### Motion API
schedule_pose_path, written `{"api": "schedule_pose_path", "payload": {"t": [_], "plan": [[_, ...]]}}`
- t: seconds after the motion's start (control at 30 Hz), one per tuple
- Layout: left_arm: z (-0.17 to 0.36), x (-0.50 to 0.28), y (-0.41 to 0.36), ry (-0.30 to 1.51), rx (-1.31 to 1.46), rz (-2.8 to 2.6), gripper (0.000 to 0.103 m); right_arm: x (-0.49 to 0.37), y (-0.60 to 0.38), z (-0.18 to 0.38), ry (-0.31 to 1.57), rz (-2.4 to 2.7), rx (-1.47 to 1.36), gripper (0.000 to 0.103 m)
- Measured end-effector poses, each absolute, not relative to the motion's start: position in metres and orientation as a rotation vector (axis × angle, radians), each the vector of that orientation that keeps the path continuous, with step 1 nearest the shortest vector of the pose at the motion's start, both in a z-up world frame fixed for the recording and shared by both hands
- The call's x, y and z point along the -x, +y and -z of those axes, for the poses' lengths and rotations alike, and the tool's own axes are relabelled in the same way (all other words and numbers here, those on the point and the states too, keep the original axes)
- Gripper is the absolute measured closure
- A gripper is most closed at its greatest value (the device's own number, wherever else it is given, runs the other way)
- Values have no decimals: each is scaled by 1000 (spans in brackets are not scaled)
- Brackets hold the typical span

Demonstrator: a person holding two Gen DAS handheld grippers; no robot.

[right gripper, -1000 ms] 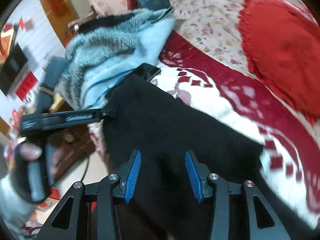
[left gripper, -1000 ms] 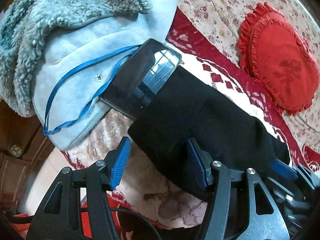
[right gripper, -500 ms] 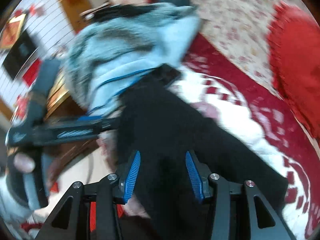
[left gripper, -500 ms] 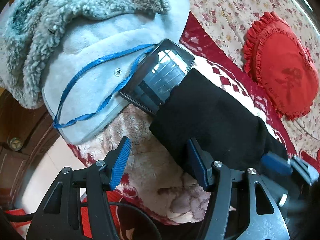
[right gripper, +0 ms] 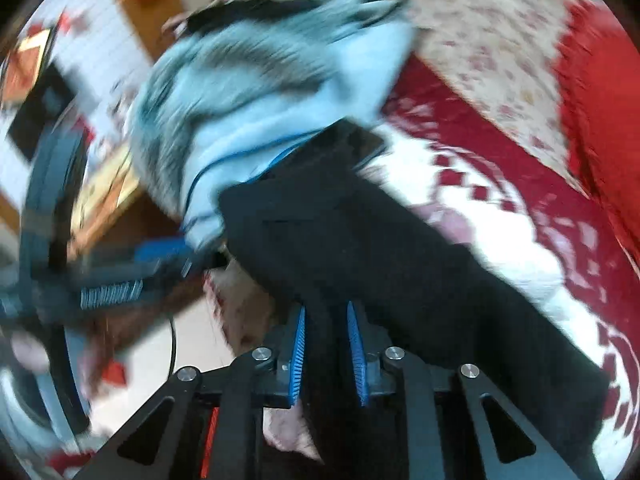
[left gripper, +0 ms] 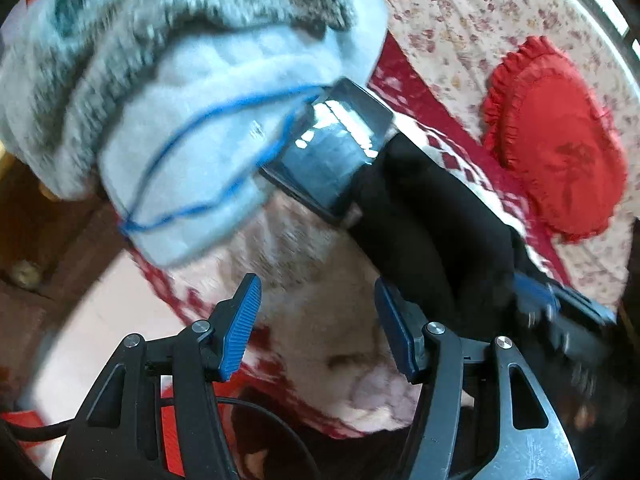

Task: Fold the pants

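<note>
Blue-padded and nearest the lens, the right claw is closing its jaws on a ridge of the black pants, with the dark cloth standing up between the two pads; whether the pads already press it firmly is hard to tell through the blur, though the gap looks filled with fabric. The left claw is spread wide with nothing between its pads, over a fleecy cream-and-red blanket on what appears to be a bed, its right pad just beside the near edge of the pants. Those pants lie as a long narrow band on the blanket, running away from both claws, so the legs seem already laid one on the other; the crosswise fold looks not yet made, and the grip now being taken on the near end is likely the start of it. Farther on, the far end of the pants covers part of a dark phone, which lies against a pale blue fleece jacket with a blue cord. Beyond, a red heart-shaped cushion rests on a floral bedspread.
</note>
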State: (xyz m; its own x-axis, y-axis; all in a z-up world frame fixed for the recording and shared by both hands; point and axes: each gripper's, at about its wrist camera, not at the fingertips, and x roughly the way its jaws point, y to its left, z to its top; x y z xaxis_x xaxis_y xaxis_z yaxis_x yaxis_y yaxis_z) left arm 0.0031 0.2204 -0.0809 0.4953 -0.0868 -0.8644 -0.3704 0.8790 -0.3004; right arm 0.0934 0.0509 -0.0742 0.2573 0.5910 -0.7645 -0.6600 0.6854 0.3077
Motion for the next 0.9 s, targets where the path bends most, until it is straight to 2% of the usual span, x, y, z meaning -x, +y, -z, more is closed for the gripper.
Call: {"api": "schedule_pose_path", "payload": {"t": [0.13, 0.53, 0.8, 0.9], "plan": [[92, -5, 210, 1068, 537, -105, 43, -118, 28, 82, 1039, -816, -57, 87], [96, -34, 178, 1036, 653, 31, 44, -124, 11, 96, 1082, -838, -159, 89], [30, -38, 158, 869, 609, 268, 43, -123, -2, 101, 1101, -854, -242, 90], [20, -32, 163, 856, 562, 228, 43, -122, -1, 101, 1100, -852, -235, 90]]}}
